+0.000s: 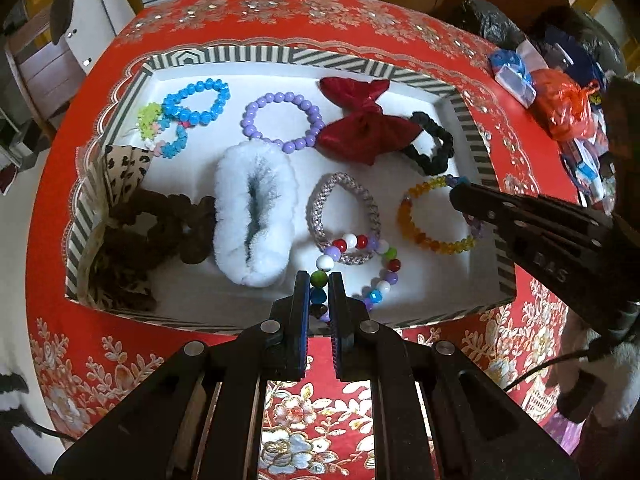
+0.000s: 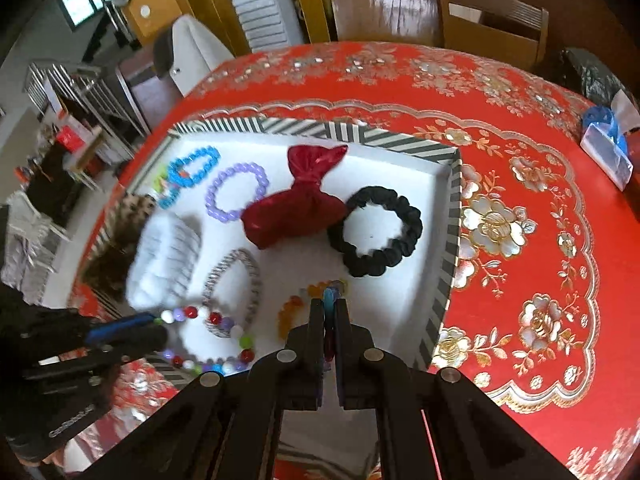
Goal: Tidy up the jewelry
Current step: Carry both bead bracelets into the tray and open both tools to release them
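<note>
A striped-rim tray [image 1: 256,54] with a white floor lies on the red tablecloth. My left gripper [image 1: 319,280] is shut on a multicolour bead bracelet [image 1: 384,286], whose far loop rests on the tray floor over a grey woven bracelet [image 1: 320,200]. My right gripper [image 2: 330,304] is shut on an amber bead bracelet [image 2: 286,312] at its blue bead, above the tray's [image 2: 452,216] right part. In the left wrist view the right gripper [image 1: 456,194] comes in from the right and pinches the amber bracelet [image 1: 412,228]. The left gripper [image 2: 158,326] and multicolour bracelet [image 2: 208,314] show at lower left.
The tray also holds a blue bead bracelet [image 1: 200,100], a purple one [image 1: 280,120], a red bow [image 1: 360,124], a black scrunchie [image 1: 436,148], a white fluffy scrunchie [image 1: 252,216] and a brown one [image 1: 160,224]. Plastic bags [image 1: 560,104] clutter the table's right. Chairs [image 2: 400,8] stand behind.
</note>
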Demonstrator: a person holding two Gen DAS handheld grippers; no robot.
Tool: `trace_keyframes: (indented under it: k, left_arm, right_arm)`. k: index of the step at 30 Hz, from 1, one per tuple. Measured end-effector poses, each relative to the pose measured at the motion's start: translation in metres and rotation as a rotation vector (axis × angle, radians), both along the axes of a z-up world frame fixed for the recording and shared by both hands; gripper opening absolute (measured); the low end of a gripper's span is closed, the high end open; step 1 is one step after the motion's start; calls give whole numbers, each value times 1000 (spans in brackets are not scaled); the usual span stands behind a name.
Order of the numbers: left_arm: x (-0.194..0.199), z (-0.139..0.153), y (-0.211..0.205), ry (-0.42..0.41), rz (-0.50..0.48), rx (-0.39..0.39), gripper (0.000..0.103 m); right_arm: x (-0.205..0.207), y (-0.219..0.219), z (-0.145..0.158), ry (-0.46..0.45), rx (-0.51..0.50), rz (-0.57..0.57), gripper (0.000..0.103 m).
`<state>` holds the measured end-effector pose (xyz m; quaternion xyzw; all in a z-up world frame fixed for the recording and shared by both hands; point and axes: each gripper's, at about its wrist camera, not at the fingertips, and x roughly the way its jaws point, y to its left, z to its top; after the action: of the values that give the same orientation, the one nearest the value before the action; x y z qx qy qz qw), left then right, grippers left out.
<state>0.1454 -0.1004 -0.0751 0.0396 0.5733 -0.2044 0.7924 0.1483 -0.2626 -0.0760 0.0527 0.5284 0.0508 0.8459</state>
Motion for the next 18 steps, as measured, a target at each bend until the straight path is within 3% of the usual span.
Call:
trace_keyframes:
  k: [2,6,10,15,18]
  left_arm:
    - [0,-1,-3,-2,-3,11,7]
    - [3,-1,-5,-2,1,24,7]
    - [5,0,-6,-6,7,30,10]
    - [3,7,-5,-13,9,19,30]
    - [-1,13,-3,-26,16,18,33]
  right_arm:
    - [0,0,-3,10,-42,-2,4]
    - [-3,-1,-2,0,-33,-5,7]
    - [-6,1,4,-20,-5,-15,24]
    - [-10,2,15,-51,20,-35,25]
    - [-17,1,28,-85,54,-61,25]
